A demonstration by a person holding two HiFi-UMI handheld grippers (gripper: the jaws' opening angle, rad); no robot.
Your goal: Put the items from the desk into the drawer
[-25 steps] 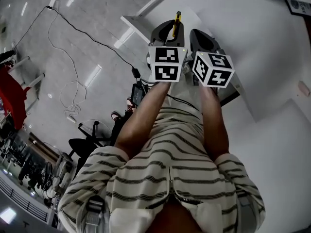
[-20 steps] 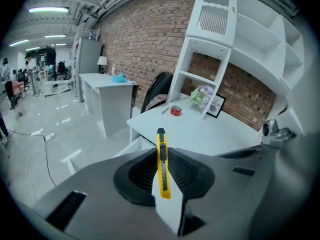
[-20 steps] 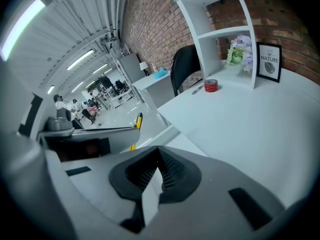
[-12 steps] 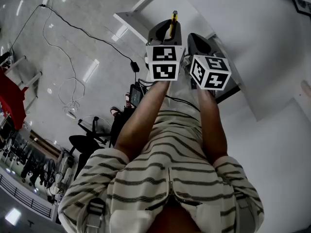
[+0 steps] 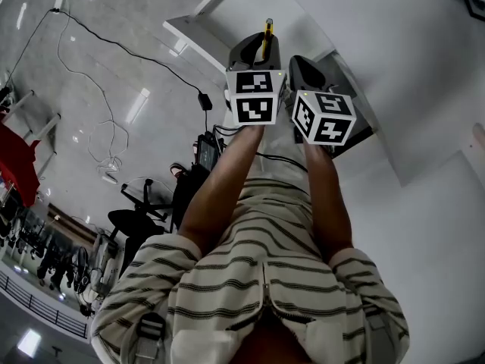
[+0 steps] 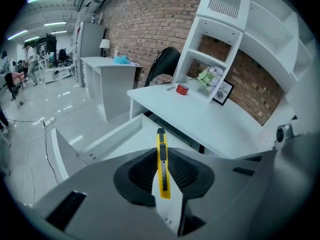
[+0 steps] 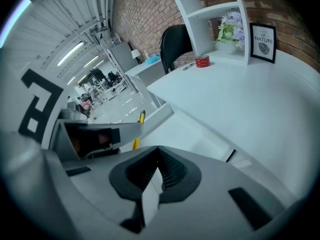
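My left gripper (image 6: 161,146) is shut on a yellow utility knife (image 6: 162,166), which stands upright between the pads with its tip poking out past them. In the head view the knife (image 5: 267,30) sticks out of the left gripper (image 5: 260,50) above the open white drawer (image 5: 198,36). The drawer (image 6: 112,139) lies just under the jaws, pulled out from the white desk (image 6: 215,126). My right gripper (image 7: 158,156) hangs close beside the left one, jaws together with nothing between them. From the right gripper view the knife (image 7: 139,126) shows at the left.
On the desk's far side lie a red tape roll (image 6: 183,89), a flower pot (image 7: 229,31) and a framed picture (image 7: 263,42) under white shelves (image 6: 225,14). A black chair (image 6: 162,66) stands behind the desk. Cables (image 5: 98,120) trail over the floor.
Both grippers have sunk toward the drawer and desk, moving up the head view together. The knife stays clamped in the left gripper.
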